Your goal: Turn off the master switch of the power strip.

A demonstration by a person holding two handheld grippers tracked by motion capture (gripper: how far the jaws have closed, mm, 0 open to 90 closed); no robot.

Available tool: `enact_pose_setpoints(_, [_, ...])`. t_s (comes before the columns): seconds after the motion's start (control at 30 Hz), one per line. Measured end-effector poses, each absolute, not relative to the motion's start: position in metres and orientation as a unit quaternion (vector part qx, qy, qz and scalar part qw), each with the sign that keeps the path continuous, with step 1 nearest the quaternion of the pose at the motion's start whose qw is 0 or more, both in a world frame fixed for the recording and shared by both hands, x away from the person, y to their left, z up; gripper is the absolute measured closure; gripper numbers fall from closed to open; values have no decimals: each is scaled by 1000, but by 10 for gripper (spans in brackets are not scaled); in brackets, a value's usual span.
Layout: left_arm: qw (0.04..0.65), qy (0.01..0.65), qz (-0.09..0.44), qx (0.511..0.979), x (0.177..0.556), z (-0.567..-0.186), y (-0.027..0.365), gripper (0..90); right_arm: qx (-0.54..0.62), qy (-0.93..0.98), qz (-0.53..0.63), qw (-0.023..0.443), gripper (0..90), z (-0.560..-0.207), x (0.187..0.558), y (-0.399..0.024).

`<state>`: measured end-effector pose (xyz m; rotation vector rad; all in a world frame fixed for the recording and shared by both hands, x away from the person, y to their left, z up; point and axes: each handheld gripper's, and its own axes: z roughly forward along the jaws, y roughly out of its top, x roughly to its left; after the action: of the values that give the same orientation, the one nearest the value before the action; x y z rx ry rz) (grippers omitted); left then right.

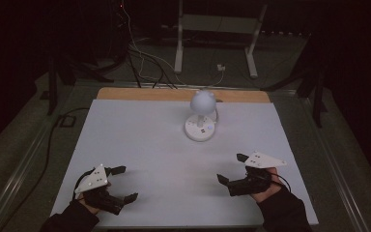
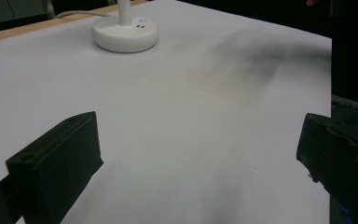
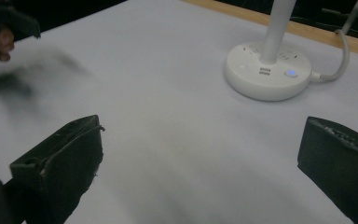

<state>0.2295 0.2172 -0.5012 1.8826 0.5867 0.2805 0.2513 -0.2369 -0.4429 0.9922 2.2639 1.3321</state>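
At the near edge of the white desk (image 1: 140, 145), the left tool (image 1: 121, 183) and the right tool (image 1: 232, 170) both gaped wide with nothing between their jaws, well apart from each other. Farther back stood the white lamp (image 1: 201, 116), its round base (image 3: 266, 77) flat on the desk near the far edge.

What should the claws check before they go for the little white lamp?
1. Left claw open: ok, jaws wide apart, holding nothing.
2. Right claw open: ok, jaws apart, holding nothing.
3. Lamp upright on its round base: ok.
4. Path across the white table to the lamp free: ok.
5. Cord behind the base, away from the claws: ok.
6. Lamp switched on: cannot tell; a small blue light glows on the base.
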Motion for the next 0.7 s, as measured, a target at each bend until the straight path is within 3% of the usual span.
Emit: enact_pose_setpoints(0.7, [543, 240, 114, 796, 229, -501, 215, 3, 372, 771, 478, 197, 17, -419, 283, -226])
